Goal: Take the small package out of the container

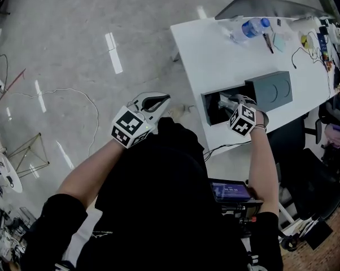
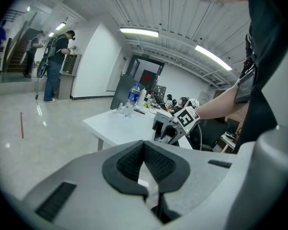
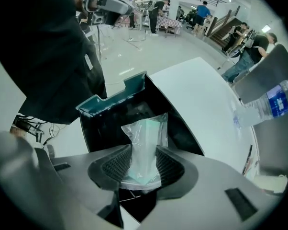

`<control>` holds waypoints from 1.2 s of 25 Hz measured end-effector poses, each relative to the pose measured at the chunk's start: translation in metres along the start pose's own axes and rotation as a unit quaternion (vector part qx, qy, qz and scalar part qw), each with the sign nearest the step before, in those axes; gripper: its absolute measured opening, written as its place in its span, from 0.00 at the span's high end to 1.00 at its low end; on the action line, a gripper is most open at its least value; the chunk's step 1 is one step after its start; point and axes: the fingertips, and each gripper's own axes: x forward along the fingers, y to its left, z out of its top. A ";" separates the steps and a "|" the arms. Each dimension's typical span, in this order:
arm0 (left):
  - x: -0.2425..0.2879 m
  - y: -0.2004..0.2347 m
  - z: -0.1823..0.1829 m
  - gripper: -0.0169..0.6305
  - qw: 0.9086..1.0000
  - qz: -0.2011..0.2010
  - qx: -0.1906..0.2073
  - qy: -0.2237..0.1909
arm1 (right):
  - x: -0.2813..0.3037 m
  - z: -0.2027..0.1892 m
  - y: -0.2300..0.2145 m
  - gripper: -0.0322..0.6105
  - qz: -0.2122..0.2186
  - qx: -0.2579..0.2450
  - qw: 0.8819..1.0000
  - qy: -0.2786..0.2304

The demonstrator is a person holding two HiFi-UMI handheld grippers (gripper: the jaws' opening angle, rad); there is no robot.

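Note:
A small clear plastic package point(image 3: 146, 131) with a pale green content stands upright in the open end of a dark grey container point(image 1: 271, 88) lying on the white table point(image 1: 215, 55). My right gripper point(image 3: 143, 161) reaches into that opening point(image 1: 215, 110). The package fills the gap between its dark pads point(image 3: 119, 164), and the jaws stand wide, so I read it as open. In the head view the right gripper point(image 1: 229, 102) hides the package. My left gripper point(image 1: 157, 102) hangs off the table's left side, over the floor, and is shut on nothing point(image 2: 144, 145).
A water bottle point(image 1: 249, 28) lies at the table's far side, with pens, cables and small items point(image 1: 314, 41) towards the far right. A small screen point(image 1: 229, 191) sits below the table's near edge. Dark chairs point(image 1: 334, 140) stand to the right. People stand far off point(image 2: 55, 63).

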 end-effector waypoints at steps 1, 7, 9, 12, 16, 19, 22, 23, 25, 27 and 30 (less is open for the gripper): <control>-0.002 0.000 -0.001 0.96 1.000 0.001 -0.001 0.000 | 0.001 0.000 0.000 0.68 -0.002 -0.001 1.000 0.005; -0.009 0.001 -0.004 0.96 1.000 0.006 -0.004 -0.002 | 0.001 0.003 -0.003 0.79 -0.014 -0.002 1.000 0.011; -0.010 0.000 -0.004 0.96 1.000 0.003 -0.003 -0.002 | -0.002 0.005 -0.003 0.80 -0.019 0.001 1.000 0.008; -0.012 0.001 -0.003 0.96 1.000 -0.002 0.000 -0.003 | -0.006 0.009 -0.003 0.80 -0.028 0.007 1.000 0.004; -0.010 -0.001 -0.002 0.96 1.000 -0.011 0.006 -0.003 | -0.019 0.009 -0.007 0.81 -0.051 0.020 0.998 -0.006; -0.008 -0.005 -0.002 0.96 1.000 -0.020 0.011 -0.002 | -0.031 0.010 -0.007 0.81 -0.067 0.032 0.997 -0.015; -0.008 -0.008 0.000 0.96 0.999 -0.030 0.017 -0.002 | -0.041 0.012 -0.005 0.82 -0.080 0.042 0.996 -0.019; -0.008 -0.008 0.000 0.96 0.999 -0.033 0.020 -0.003 | -0.044 0.013 -0.004 0.82 -0.084 0.045 0.995 -0.020; -0.008 -0.009 0.000 0.96 0.999 -0.039 0.025 -0.003 | -0.049 0.015 -0.003 0.82 -0.093 0.052 0.994 -0.023; -0.008 -0.009 0.000 0.96 0.999 -0.045 0.029 -0.002 | -0.055 0.016 -0.002 0.82 -0.102 0.061 0.992 -0.028; -0.006 -0.009 0.000 0.96 0.998 -0.053 0.033 -0.001 | -0.065 0.016 -0.002 0.82 -0.117 0.077 0.990 -0.034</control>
